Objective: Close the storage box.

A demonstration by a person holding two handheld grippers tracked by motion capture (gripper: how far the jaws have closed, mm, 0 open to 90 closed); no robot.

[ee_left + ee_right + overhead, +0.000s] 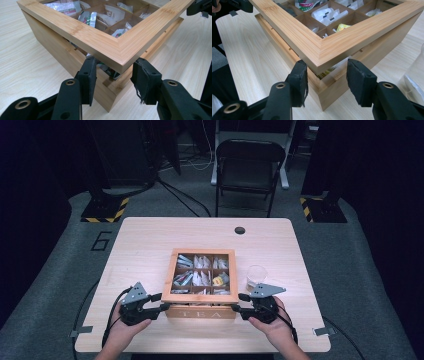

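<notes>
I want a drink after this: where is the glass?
In the high view the glass stands on the table, right of the tea box, just beyond the right gripper.

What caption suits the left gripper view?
Gripper fingers straddle the near corner of the tea box's raised lid.

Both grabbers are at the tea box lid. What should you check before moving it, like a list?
1. Left gripper on a front lid corner: ok, jaws straddle it.
2. Right gripper on the other front corner: ok, same.
3. Pads pressing the wood: cannot tell.
4. Lid raised off the box: ok, a gap shows along its front.
5. Tea bags inside their compartments: not ok, some poke into the gap at both corners.
6. Glass away from the box: ok, it stands apart to the right.
</notes>
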